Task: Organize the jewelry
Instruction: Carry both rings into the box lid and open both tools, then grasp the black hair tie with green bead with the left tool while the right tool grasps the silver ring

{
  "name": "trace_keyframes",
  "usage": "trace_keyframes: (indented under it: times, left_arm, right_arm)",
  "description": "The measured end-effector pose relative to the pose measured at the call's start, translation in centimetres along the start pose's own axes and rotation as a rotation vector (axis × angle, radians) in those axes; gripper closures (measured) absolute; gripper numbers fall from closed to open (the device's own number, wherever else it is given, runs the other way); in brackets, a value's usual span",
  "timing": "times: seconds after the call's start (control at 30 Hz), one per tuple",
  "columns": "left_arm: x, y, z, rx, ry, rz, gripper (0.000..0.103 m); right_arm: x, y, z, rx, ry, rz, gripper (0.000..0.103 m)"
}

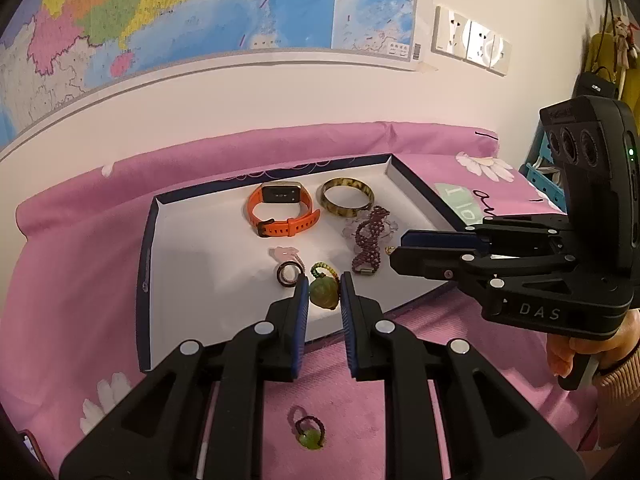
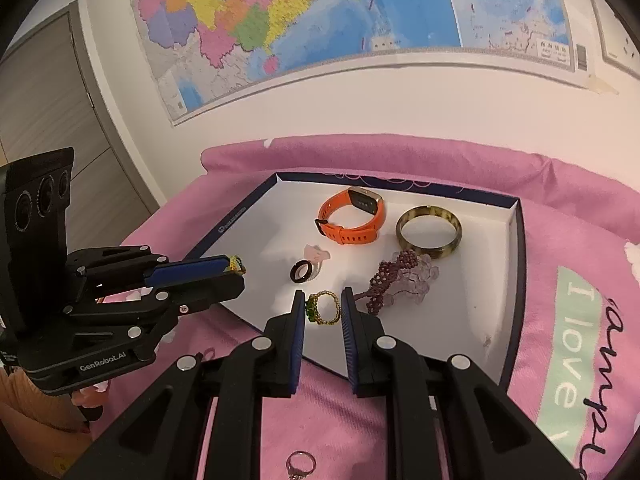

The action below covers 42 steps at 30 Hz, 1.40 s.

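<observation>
The left gripper (image 1: 324,284), low centre of its own view, is clamped on a green pendant (image 1: 323,295) with a braided cord, held over the near edge of the white tray (image 1: 208,280). The right gripper (image 2: 322,300) pinches a gold beaded ring (image 2: 323,308) above the tray's near edge. Beyond lie an orange watch (image 1: 282,210), a bangle (image 1: 347,196) and a purple beaded bracelet (image 1: 368,240), while another green ring (image 1: 309,436) sits on the pink cloth (image 1: 80,280) at the bottom of the frame.

- A white wall (image 1: 248,92) carries a large coloured map (image 2: 320,12).
- White wall sockets (image 1: 472,42) sit right of the map.
- A grey wood-grain door (image 2: 44,104) stands at the left.
- A pink flowered cloth (image 1: 80,264) covers the surface below.
</observation>
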State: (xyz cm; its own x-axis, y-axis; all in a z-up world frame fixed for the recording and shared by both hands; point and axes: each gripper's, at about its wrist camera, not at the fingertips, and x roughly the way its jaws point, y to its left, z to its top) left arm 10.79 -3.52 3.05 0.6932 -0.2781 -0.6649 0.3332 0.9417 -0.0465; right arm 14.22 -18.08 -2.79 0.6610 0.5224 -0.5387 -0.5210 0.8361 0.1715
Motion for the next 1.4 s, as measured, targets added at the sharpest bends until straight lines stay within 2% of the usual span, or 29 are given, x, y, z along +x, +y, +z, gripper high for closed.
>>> trace_keyframes:
  times: [0.57,0.87,0.97,1.03,1.1,1.17,1.27,1.33,1.4]
  left_arm:
    - [4.5,1.4,0.0,-0.043,0.087,0.023,0.087]
    - [5.3,1.7,-0.2,-0.066,0.108,-0.003,0.086]
    - [4.8,1.8,-0.3,-0.075,0.090,0.000,0.073]
    - [4.0,2.2,-0.2,-0.086,0.071,-0.002,0.071]
    - [2.9,2.7,-0.3,-0.108,0.045,-0.002,0.062]
    - [1.4,3.2,-0.5,-0.119,0.006,0.013,0.060]
    - [-0.4,4.0,-1.2,-0.145,-0.027,0.023,0.046]
    - [-1.7,4.4,-2.0,-0.151,-0.048,0.032,0.044]
    - [-2.5,4.7,-2.8,-0.156,-0.047,0.039,0.044]
  right_arm:
    - [3.6,-0.9,0.2,0.013,0.069,-0.041,0.086]
    - [4.5,-1.2,0.0,0.020,0.084,-0.052,0.083]
    - [4.3,-1.1,0.0,0.020,0.075,-0.056,0.082]
    - [3.8,-1.0,0.0,0.026,0.060,-0.054,0.080]
    - [2.9,-1.0,0.0,0.033,0.038,-0.046,0.075]
    - [1.9,-1.0,0.0,0.039,0.015,-0.048,0.073]
    - [0.2,-0.9,-0.4,0.049,-0.013,-0.040,0.067]
    - [-0.8,-0.7,-0.9,0.045,-0.026,-0.042,0.058]
    - [-1.7,-0.4,-1.5,0.042,-0.030,-0.037,0.058]
